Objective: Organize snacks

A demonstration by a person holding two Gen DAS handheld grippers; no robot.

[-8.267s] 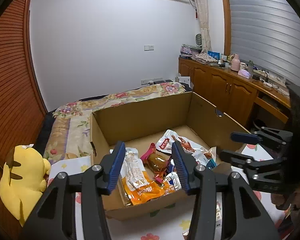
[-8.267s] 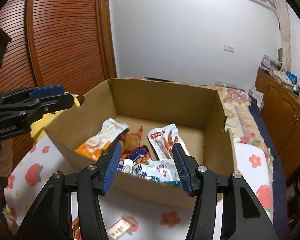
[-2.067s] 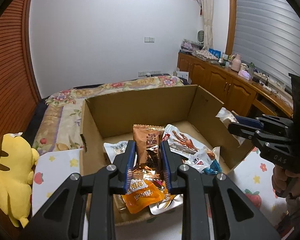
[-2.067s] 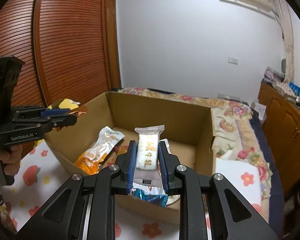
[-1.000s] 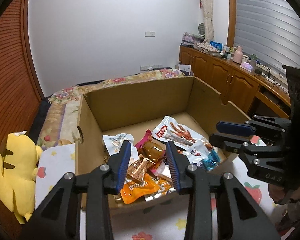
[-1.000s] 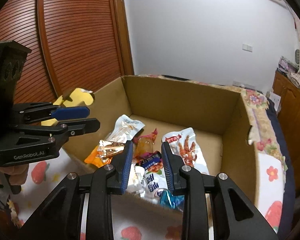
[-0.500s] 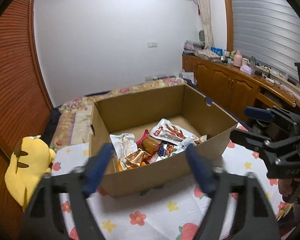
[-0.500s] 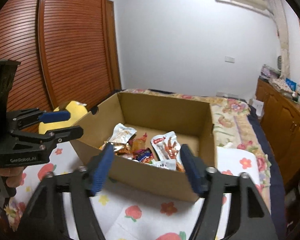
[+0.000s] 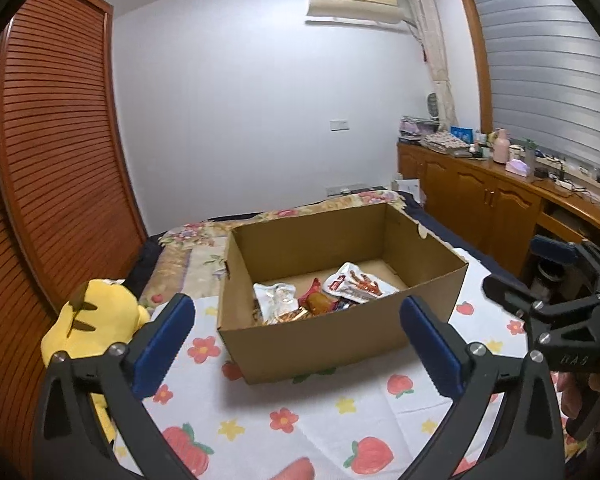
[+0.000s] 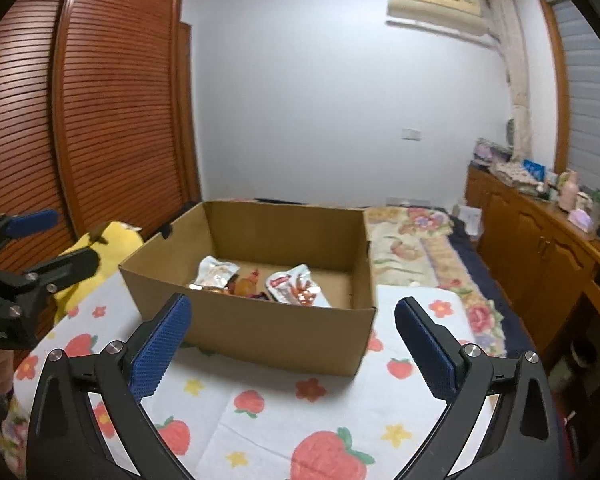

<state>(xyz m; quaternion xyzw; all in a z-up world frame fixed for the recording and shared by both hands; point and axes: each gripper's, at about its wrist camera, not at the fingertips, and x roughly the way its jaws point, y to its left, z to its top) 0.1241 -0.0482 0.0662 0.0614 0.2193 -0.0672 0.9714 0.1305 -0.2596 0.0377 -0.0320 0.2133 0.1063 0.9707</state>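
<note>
1. Left gripper (image 9: 296, 332): jaws opening, blue pads spread wide, nothing between them — it hung over the tablecloth, short of the box.
2. Right gripper (image 10: 292, 336): same condition, jaws opening and holding nothing, pointed at the near wall of the box.
3. Each gripper showed in the other's view — the right at the right edge of the left camera, the left at the left edge of the right camera, each held by a hand at the frame edge.
4. White tablecloth (image 9: 324, 416) with strawberry and flower print lay under both grippers.
5. Open cardboard box (image 9: 324, 340) sat on the cloth, just ahead of the pads.
6. Snack packets (image 9: 320, 296) lay loose on the box floor: a silvery white packet at left, a brown-orange one in the middle, a white packet with red print (image 10: 296, 284) at right.
7. Yellow plush toy (image 9: 96, 320) sat left of the box, near the slatted wooden doors.
8. Beyond the box: a floral bedspread (image 10: 420, 248), wooden cabinets along the right wall.
</note>
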